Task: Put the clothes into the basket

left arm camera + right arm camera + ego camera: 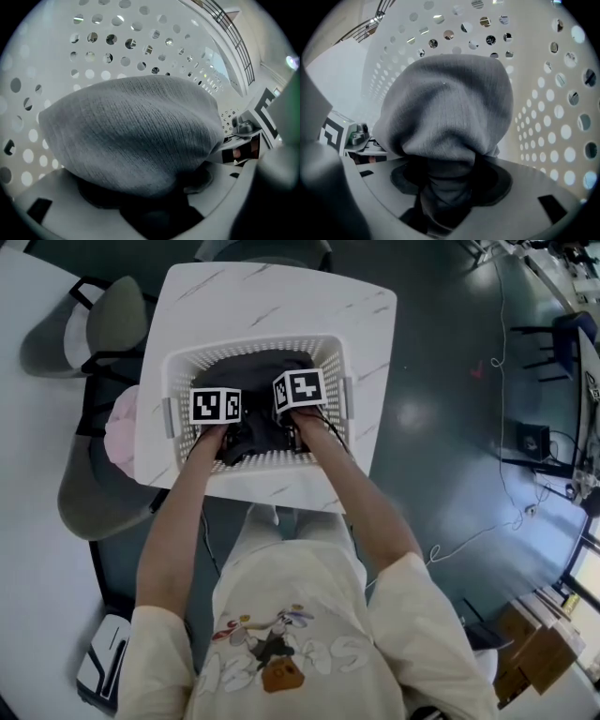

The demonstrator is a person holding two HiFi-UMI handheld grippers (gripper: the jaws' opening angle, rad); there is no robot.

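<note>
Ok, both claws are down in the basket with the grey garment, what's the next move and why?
Probably lift the left claw and right claw straight up and out. Both stand open, and the grey garment lies inside the white basket, draped over their jaws, so a slow rise should shed it.

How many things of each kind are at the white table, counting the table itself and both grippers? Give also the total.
White marbled table: 1
White perforated basket: 1
Grey knit garment: 1
Grippers: 2, left gripper and right gripper
Total: 5
</note>
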